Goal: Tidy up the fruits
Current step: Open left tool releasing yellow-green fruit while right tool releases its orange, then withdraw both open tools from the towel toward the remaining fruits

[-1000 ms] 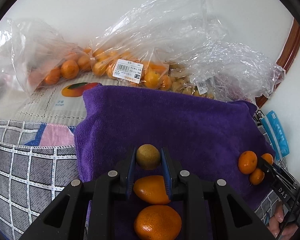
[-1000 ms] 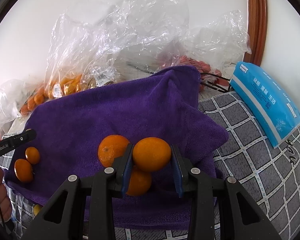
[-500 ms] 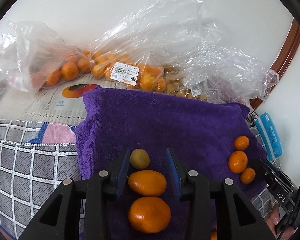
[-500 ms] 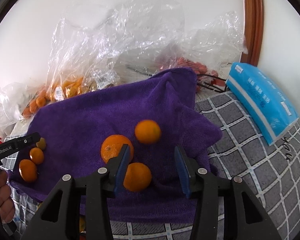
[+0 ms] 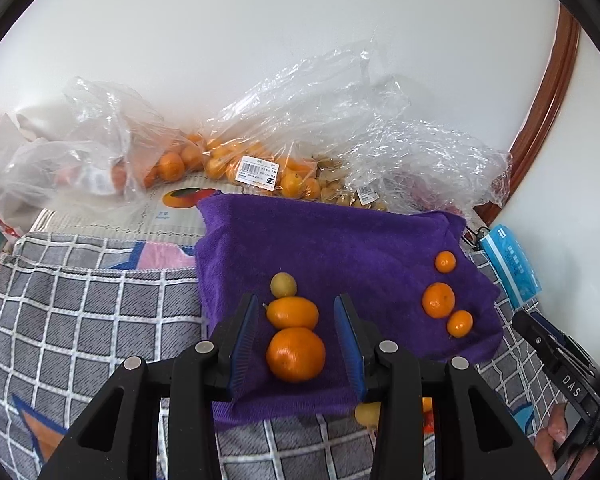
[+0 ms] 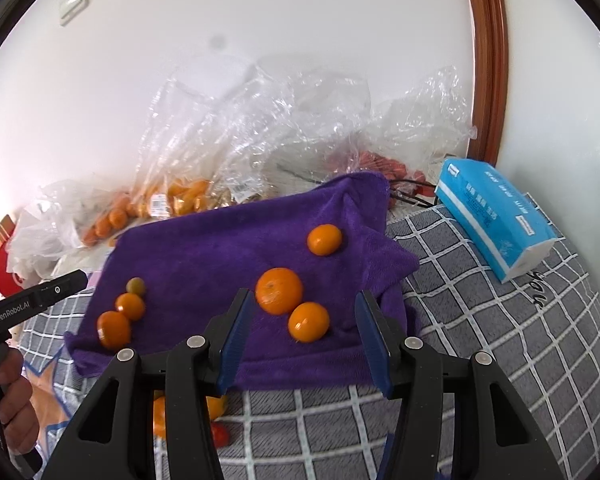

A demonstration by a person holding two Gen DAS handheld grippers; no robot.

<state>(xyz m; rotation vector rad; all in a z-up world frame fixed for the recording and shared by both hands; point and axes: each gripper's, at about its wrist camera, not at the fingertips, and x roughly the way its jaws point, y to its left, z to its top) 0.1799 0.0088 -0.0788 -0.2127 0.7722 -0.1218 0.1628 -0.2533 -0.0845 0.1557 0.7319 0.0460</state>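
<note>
Two rows of fruit on a towel (image 6: 204, 256), bags behind.

Toward the towel's left edge, three fruits run front to back, touching: an orange (image 5: 295, 354) nearest, a kumquat (image 5: 293, 312) behind it, a small fruit (image 5: 283, 284) farthest. Toward its right edge lie a mandarin (image 6: 279, 291) with a small orange (image 6: 308, 321) touching its front, and another orange (image 6: 324, 239) apart behind. Bags (image 5: 260, 148) of fruit stand behind the towel by the wall. A tissue pack (image 6: 496, 216) lies right of the towel on the checked cover (image 6: 520, 340).
</note>
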